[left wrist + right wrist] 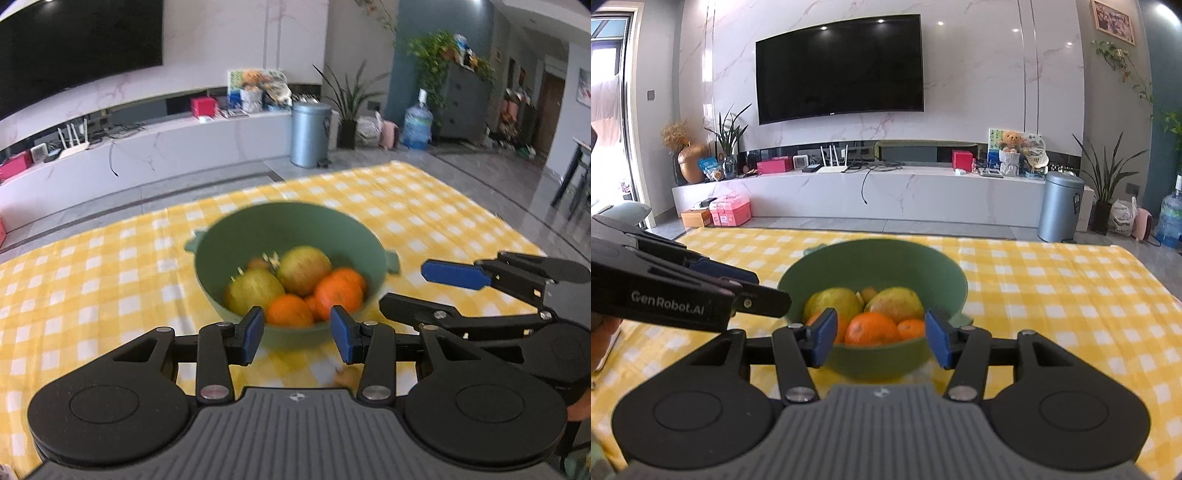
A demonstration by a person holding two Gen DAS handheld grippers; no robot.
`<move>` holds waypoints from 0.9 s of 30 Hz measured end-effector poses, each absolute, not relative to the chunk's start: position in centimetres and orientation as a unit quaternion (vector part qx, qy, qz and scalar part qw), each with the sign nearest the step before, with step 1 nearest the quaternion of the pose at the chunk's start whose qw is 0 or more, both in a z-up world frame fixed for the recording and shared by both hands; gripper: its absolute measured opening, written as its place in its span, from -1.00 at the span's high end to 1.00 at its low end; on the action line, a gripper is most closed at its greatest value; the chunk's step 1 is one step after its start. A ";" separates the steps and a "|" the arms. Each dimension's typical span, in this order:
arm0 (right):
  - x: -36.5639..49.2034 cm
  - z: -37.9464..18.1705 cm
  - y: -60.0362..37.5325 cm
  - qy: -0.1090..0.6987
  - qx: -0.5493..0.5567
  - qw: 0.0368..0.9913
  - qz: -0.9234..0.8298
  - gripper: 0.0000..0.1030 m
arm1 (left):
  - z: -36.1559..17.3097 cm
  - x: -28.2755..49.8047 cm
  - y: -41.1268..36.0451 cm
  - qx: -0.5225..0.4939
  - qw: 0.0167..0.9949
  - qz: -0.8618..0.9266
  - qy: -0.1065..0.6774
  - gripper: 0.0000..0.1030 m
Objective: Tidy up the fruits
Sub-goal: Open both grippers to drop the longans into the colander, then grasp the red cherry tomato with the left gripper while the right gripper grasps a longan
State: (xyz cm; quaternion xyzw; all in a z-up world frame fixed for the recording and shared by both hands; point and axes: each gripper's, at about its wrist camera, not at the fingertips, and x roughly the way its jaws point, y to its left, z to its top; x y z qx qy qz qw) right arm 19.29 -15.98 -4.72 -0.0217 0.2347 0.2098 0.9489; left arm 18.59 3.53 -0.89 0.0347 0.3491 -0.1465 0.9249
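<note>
Your left gripper [297, 334] is wide open with nothing between its blue pads [253, 334]; it hovers just short of the near rim of the green bowl [236, 243]. Your right gripper [881, 338] is spread equally wide and also grips nothing, its pads framing the near wall of the same bowl. From the left wrist view, your right gripper sits just right of the bowl, fingers apart.

A small brownish item [347, 376] lies on the cloth near the left gripper, too blurred to identify.

The bowl stands mid-table on the yellow checked tablecloth [92, 280], with a tab handle on either side. Count inside: two yellow-green pear-like fruits [304, 269], three oranges [290, 310] clearly, a possible fourth partly hidden behind a pad, and one small brown fruit [258, 263] at the far side. All rest inside the bowl, touching each other.

Far: one grey pedal bin [1060, 206], one water jug [417, 125], one wall TV [838, 68] above the marble console.
</note>
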 end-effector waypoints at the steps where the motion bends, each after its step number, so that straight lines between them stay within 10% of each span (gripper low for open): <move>1: 19.0 -4.9 -16.1 0.238 -0.022 0.948 0.211 0.02 | -1.1 18.3 3.4 0.037 0.923 -0.149 0.354 0.05; 27: 16.6 -9.2 -16.9 0.356 -0.008 0.910 0.211 0.18 | -6.8 14.4 1.9 0.060 0.850 -0.228 0.470 0.05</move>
